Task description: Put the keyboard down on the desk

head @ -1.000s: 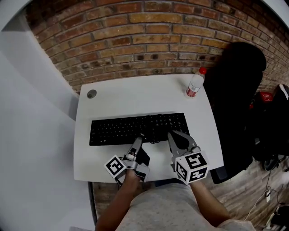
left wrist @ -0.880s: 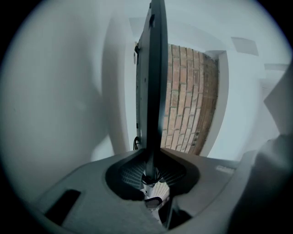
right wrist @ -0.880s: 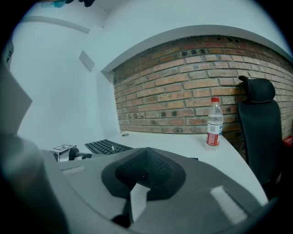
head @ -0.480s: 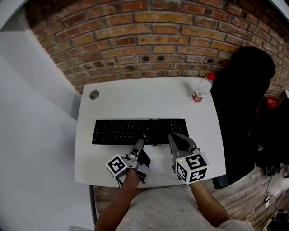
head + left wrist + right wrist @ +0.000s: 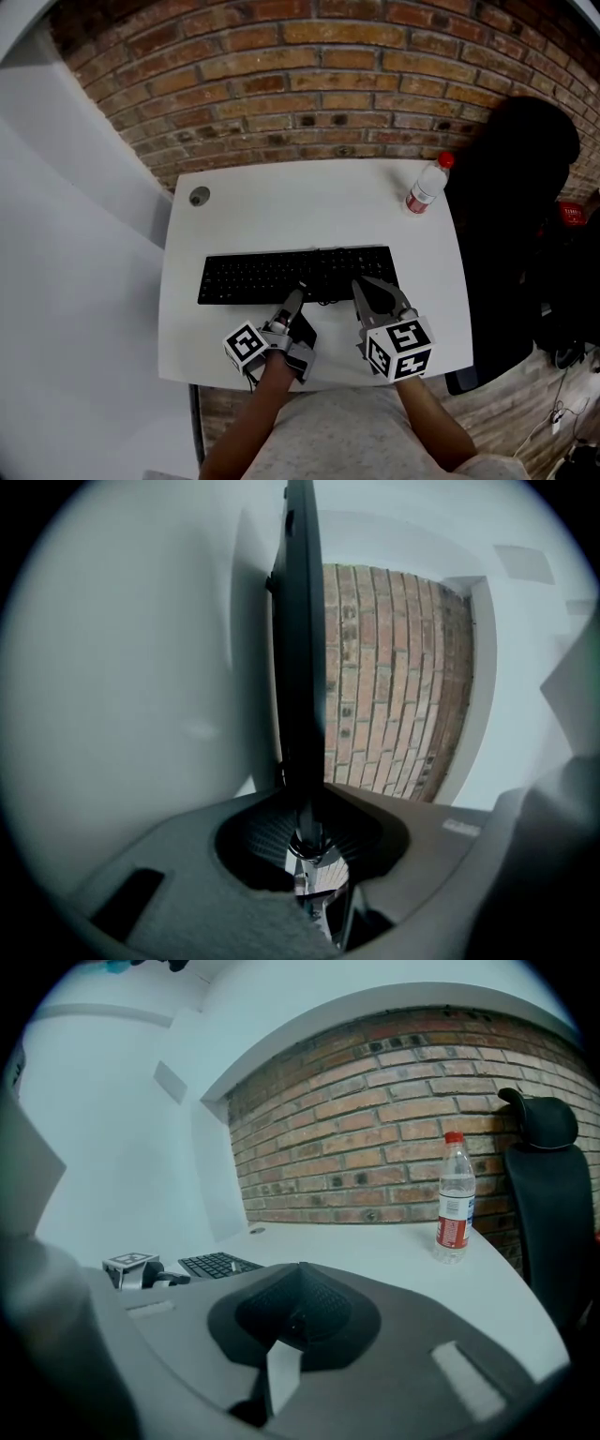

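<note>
White worktop [image 5: 281,211] below the brick wall [image 5: 309,84] bears the long black keyboard [image 5: 272,275] lying flat, as before. The left gripper [image 5: 298,296], clasping the keyboard's near edge, is just opening; the right gripper [image 5: 362,285] is closed and empty. Placement looks done.

You have nothing here that can be read. The clear plastic bottle with the red cap [image 5: 454,1199] wears a red and white label, but its print is too small to make out. The key legends on the long black keyboard [image 5: 281,274] show only as pale specks. The white cube [image 5: 401,347] on your right gripper [image 5: 361,282] carries black square patterns, not letters or numbers.
</note>
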The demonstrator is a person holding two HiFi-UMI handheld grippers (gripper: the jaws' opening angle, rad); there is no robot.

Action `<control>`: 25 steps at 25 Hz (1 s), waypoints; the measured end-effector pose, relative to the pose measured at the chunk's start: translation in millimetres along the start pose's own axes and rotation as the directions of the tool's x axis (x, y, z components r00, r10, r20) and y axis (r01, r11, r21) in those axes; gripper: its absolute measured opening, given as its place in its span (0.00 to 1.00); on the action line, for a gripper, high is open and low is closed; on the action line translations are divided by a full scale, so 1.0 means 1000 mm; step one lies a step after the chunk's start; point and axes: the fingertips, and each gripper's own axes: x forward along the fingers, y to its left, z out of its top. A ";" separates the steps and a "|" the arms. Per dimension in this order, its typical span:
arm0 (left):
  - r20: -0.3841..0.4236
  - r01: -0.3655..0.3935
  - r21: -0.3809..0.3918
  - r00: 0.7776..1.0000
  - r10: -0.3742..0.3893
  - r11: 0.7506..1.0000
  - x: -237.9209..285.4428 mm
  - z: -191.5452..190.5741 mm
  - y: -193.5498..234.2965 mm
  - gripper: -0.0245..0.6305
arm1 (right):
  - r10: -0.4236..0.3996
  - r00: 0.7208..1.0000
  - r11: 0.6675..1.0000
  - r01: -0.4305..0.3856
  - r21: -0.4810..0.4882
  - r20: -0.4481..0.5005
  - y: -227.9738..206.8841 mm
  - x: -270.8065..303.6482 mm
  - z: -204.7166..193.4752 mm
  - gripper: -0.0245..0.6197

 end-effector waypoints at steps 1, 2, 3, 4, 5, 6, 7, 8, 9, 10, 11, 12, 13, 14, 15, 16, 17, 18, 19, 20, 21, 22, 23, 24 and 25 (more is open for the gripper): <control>0.002 -0.014 -0.001 1.000 0.014 1.000 -0.001 0.001 0.004 0.16 | 0.001 1.000 1.000 -0.001 0.001 -0.003 0.000 0.000 -0.001 0.05; 0.003 -0.023 -0.005 1.000 0.023 1.000 -0.001 0.001 0.007 0.16 | 0.003 1.000 1.000 -0.003 0.003 -0.005 -0.001 0.001 -0.002 0.05; 0.003 -0.023 -0.009 1.000 0.023 1.000 -0.001 0.001 0.007 0.16 | 0.004 1.000 1.000 -0.004 0.005 -0.007 -0.001 0.001 -0.003 0.05; 0.003 -0.021 -0.012 1.000 0.021 1.000 -0.001 0.001 0.006 0.16 | 0.005 1.000 1.000 -0.005 0.006 -0.008 -0.001 0.002 -0.003 0.05; 0.005 -0.018 -0.018 1.000 0.018 1.000 -0.001 0.000 0.005 0.16 | 0.006 1.000 1.000 -0.006 0.007 -0.009 -0.001 0.002 -0.004 0.05; 0.008 -0.013 -0.025 1.000 0.013 1.000 -0.001 0.000 0.004 0.16 | 0.006 1.000 1.000 -0.006 0.008 -0.009 -0.001 0.003 -0.004 0.05; 0.013 -0.009 -0.033 1.000 0.010 0.999 0.000 0.000 0.003 0.15 | 0.007 1.000 1.000 -0.007 0.008 -0.010 -0.001 0.003 -0.005 0.05; 0.018 -0.010 -0.037 1.000 0.010 0.999 -0.001 0.000 0.003 0.15 | 0.007 1.000 1.000 -0.007 0.008 -0.010 -0.001 0.003 -0.005 0.05; 0.022 -0.016 -0.038 1.000 0.017 0.999 -0.001 0.000 0.005 0.15 | 0.007 1.000 1.000 -0.007 0.008 -0.011 -0.001 0.003 -0.005 0.05; 0.024 -0.028 -0.037 0.999 0.029 0.999 -0.003 0.001 0.009 0.15 | 0.007 1.000 1.000 -0.007 0.009 -0.011 -0.001 0.003 -0.005 0.05; 0.026 -0.044 -0.036 0.999 0.045 0.998 -0.004 0.002 0.014 0.15 | 0.007 1.000 1.000 -0.007 0.010 -0.012 -0.001 0.003 -0.006 0.05; 0.028 -0.058 -0.041 0.998 0.059 0.997 -0.005 0.003 0.018 0.15 | 0.007 1.000 1.000 -0.007 0.011 -0.013 -0.001 0.003 -0.006 0.05; 0.030 -0.069 -0.048 0.997 0.070 0.996 -0.005 0.002 0.020 0.15 | 0.008 1.000 1.000 -0.007 0.013 -0.014 -0.002 0.003 -0.007 0.05; 0.030 -0.079 -0.052 0.996 0.081 0.995 -0.004 0.002 0.020 0.15 | 0.008 1.000 1.000 -0.008 0.015 -0.015 -0.002 0.003 -0.008 0.05; 0.030 -0.094 -0.052 0.995 0.096 0.994 -0.004 0.001 0.021 0.15 | 0.009 1.000 1.000 -0.009 0.016 -0.017 -0.002 0.003 -0.009 0.05; 0.031 -0.110 -0.052 0.993 0.112 0.993 -0.005 0.001 0.023 0.16 | 0.010 1.000 1.000 -0.010 0.017 -0.018 -0.001 0.002 -0.010 0.05; 0.032 -0.122 -0.054 0.992 0.123 0.991 -0.005 0.001 0.023 0.18 | 0.012 1.000 1.000 -0.012 0.018 -0.020 0.000 0.002 -0.010 0.05; 0.034 -0.129 -0.060 0.991 0.131 0.990 -0.005 0.001 0.023 0.20 | 0.015 1.000 1.000 -0.014 0.019 -0.020 0.001 0.002 -0.011 0.05; 0.036 -0.133 -0.068 0.990 0.136 0.989 -0.005 0.001 0.023 0.22 | 0.017 1.000 1.000 -0.017 0.019 -0.020 0.002 0.002 -0.012 0.05; 0.040 -0.135 -0.078 0.990 0.139 0.988 -0.005 0.001 0.023 0.24 | 0.019 1.000 1.000 -0.019 0.020 -0.019 0.002 0.002 -0.012 0.05; 0.043 -0.137 -0.086 0.989 0.141 0.987 -0.005 0.002 0.023 0.24 | 0.021 1.000 1.000 -0.020 0.020 -0.019 0.003 0.001 -0.012 0.05; 0.044 -0.141 -0.090 0.988 0.145 0.986 -0.005 0.002 0.023 0.25 | 0.022 1.000 1.000 -0.021 0.021 -0.018 0.003 0.001 -0.013 0.05; 0.044 -0.147 -0.088 0.987 0.152 0.985 -0.005 0.002 0.023 0.26 | 0.022 1.000 1.000 -0.021 0.021 -0.017 0.003 0.000 -0.013 0.05; 0.045 -0.156 -0.085 0.986 0.161 0.984 -0.004 0.001 0.023 0.27 | 0.021 1.000 1.000 -0.021 0.021 -0.016 0.003 -0.001 -0.013 0.05; 0.046 -0.166 -0.082 0.984 0.170 0.983 -0.004 0.001 0.023 0.27 | 0.021 1.000 1.000 -0.020 0.021 -0.015 0.002 -0.002 -0.013 0.05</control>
